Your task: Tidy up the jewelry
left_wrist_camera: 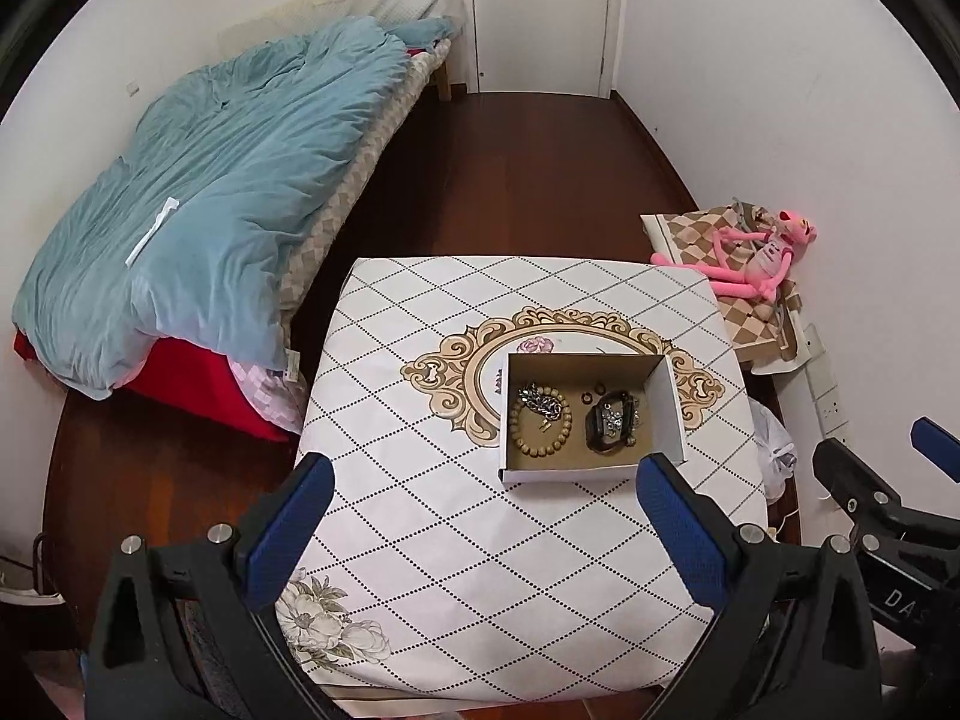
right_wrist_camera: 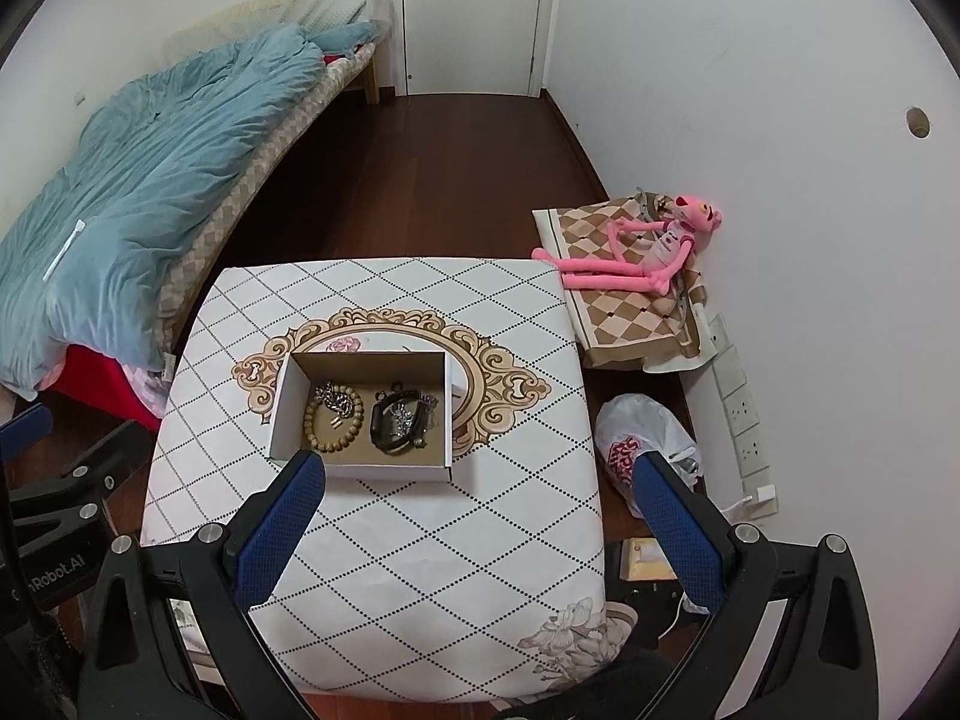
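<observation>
An open cardboard box [left_wrist_camera: 675, 405] [right_wrist_camera: 282, 405] sits on the patterned table [left_wrist_camera: 450, 540] [right_wrist_camera: 480, 510]. Inside lie a wooden bead bracelet [left_wrist_camera: 521, 429] [right_wrist_camera: 351, 429] with a silver chain [left_wrist_camera: 540, 401] [right_wrist_camera: 333, 394] across it, a dark bracelet with sparkly pieces [left_wrist_camera: 612, 427] [right_wrist_camera: 402, 427], and two small dark rings [left_wrist_camera: 594, 391]. My left gripper [left_wrist_camera: 486, 480] is open and empty, above the table just in front of the box. My right gripper [right_wrist_camera: 480, 483] is open and empty, in front of and right of the box.
A bed with a blue duvet [left_wrist_camera: 228, 192] [right_wrist_camera: 132, 162] stands at the left. A pink plush toy [left_wrist_camera: 756, 258] [right_wrist_camera: 648, 252] lies on a checked cloth at the right wall. A white plastic bag [right_wrist_camera: 648, 438] sits on the floor by wall sockets [right_wrist_camera: 744, 414].
</observation>
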{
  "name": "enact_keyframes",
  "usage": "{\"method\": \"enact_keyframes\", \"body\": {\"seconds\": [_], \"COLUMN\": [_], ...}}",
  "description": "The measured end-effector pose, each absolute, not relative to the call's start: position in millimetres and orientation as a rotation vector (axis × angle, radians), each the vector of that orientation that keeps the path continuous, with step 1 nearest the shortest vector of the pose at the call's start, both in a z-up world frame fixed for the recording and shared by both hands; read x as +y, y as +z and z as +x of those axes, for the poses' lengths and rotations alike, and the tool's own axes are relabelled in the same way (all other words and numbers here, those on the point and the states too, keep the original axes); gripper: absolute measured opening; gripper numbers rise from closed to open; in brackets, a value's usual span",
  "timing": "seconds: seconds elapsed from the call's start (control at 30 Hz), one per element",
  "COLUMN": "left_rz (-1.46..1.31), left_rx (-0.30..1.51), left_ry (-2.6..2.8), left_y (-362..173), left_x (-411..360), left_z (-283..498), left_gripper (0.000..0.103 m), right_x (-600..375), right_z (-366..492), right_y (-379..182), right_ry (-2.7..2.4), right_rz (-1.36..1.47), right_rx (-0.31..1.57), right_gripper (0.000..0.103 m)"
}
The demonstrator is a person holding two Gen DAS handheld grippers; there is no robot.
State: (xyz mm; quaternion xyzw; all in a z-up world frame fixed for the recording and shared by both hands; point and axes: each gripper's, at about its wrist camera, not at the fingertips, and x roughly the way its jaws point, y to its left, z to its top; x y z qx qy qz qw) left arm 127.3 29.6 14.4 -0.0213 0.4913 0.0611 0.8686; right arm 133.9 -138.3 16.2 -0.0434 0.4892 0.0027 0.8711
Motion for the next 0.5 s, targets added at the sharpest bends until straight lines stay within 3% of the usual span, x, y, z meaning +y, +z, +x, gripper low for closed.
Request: {"method": "enact_keyframes", "body": {"seconds": [0.5], "left_rz": [-0.042], "left_rx": [1.044], "left_ry": [0.127], "left_y": [7.7], "left_x": [31.8], "left_z": [126.5], "left_gripper": [0.103], "right_x": [-137.4], "right_z": [134.7], "right_y": [10.1], "right_ry": [0.006], "right_rz": [-0.093], "right_rx": [1.037], "right_gripper": [0.103]}}
